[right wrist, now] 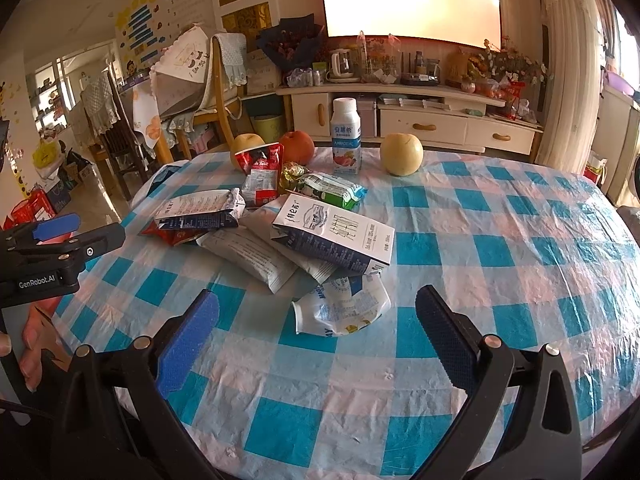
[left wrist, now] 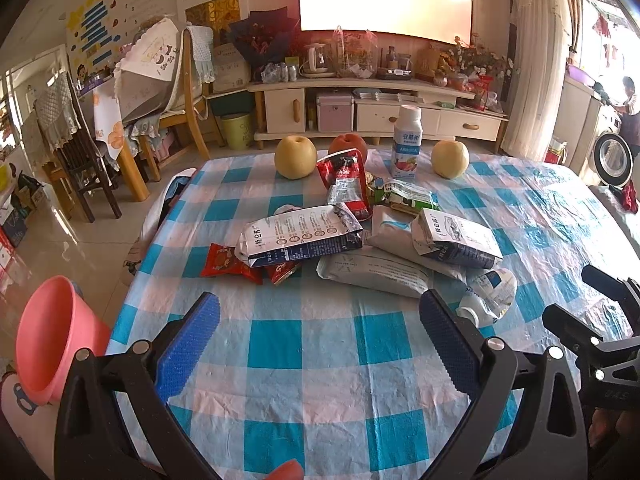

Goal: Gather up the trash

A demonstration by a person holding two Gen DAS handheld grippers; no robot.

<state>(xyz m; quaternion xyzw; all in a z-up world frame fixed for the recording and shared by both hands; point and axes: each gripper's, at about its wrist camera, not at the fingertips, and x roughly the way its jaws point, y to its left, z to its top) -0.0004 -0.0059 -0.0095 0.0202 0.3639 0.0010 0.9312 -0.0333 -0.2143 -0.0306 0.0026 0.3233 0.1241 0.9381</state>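
Note:
A heap of trash lies mid-table: flattened milk cartons (left wrist: pixel 300 236) (right wrist: pixel 334 236), red snack wrappers (left wrist: pixel 228 264) (right wrist: pixel 260 176), a green wrapper (left wrist: pixel 404 196) (right wrist: pixel 332 190), grey pouches (left wrist: pixel 376 272) (right wrist: pixel 252 256) and a crushed white cup (left wrist: pixel 488 292) (right wrist: pixel 344 308). My left gripper (left wrist: pixel 320 312) is open and empty, short of the heap. My right gripper (right wrist: pixel 318 312) is open and empty, its fingers on either side of the crushed cup but nearer me. A pink bin (left wrist: pixel 52 340) stands at the table's left edge.
The table (left wrist: pixel 280 360) (right wrist: pixel 500 280) has a blue checked cloth. Two pears (left wrist: pixel 295 157) (right wrist: pixel 401 154), an apple (left wrist: pixel 349 146) and an upright yogurt bottle (left wrist: pixel 407 142) (right wrist: pixel 346 136) stand at the far edge. Chairs (left wrist: pixel 176 96) stand left, a TV cabinet (left wrist: pixel 380 112) behind.

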